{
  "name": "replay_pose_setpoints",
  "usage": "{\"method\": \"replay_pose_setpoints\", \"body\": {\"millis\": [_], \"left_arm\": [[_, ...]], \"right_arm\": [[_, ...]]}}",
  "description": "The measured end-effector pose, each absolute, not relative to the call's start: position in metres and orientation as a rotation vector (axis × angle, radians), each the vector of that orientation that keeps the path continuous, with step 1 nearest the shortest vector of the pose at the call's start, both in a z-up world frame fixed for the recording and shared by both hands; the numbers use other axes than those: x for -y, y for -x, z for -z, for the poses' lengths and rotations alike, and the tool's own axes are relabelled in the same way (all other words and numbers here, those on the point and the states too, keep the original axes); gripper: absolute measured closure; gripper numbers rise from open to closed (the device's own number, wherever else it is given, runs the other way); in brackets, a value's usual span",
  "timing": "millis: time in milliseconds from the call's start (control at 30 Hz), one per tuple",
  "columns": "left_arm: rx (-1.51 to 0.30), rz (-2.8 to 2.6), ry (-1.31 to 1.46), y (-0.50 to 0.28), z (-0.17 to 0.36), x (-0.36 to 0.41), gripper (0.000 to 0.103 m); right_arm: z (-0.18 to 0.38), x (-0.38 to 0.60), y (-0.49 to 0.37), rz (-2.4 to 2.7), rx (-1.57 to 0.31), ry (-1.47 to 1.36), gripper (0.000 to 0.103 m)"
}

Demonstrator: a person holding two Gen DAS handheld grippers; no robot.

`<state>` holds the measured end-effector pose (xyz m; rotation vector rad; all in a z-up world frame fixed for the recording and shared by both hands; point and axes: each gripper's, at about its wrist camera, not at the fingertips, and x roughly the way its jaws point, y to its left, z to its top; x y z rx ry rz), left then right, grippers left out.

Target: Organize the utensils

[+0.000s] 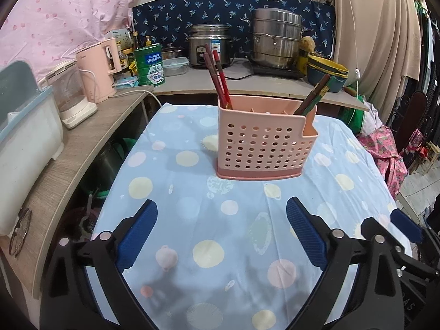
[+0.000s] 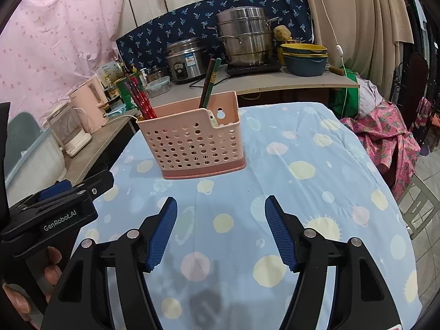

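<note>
Chopsticks [image 1: 217, 78] approx 3 red at caddy's [image 1: 264, 148] left, 2 dark [image 1: 312, 96] at right, ahead of both tongs, left [image 1: 221, 236] & right [image 2: 220, 231], wide open, empty.

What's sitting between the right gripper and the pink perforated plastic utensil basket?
Nothing: only bare blue dotted tablecloth lies between the right gripper and the pink perforated plastic utensil basket, as the right wrist view shows.

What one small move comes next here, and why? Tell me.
Probably ease both grippers back and stop. The left gripper and right gripper hover open and empty over the tablecloth, no loose utensil shows on it, and the red chopsticks and dark chopsticks already stand in separate ends of the pink holder.
</note>
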<state>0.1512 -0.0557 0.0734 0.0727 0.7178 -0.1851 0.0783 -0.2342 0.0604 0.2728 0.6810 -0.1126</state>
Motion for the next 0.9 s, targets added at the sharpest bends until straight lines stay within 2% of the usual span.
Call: {"method": "replay_pose_setpoints", "body": {"millis": [200,433,533,900], "left_arm": [[-0.728,0.163,-0.092,-0.147,-0.066,0.053,0.008],[-0.729,0.136,-0.114,-0.147,-0.062,0.052,0.007],[-0.732,0.124,-0.116,-0.147,-0.060,0.050,0.007],[-0.741,0.077,-0.130,-0.151,-0.057,0.046,0.007]], "right_arm": [[-0.057,0.233,-0.073,0.144,-0.669,-0.244,0.019],[-0.048,0.237,-0.071,0.151,-0.668,-0.252,0.018],[-0.045,0.239,-0.073,0.140,-0.677,-0.267,0.006],[-0.045,0.237,-0.076,0.169,-0.668,-0.236,0.006]]}}
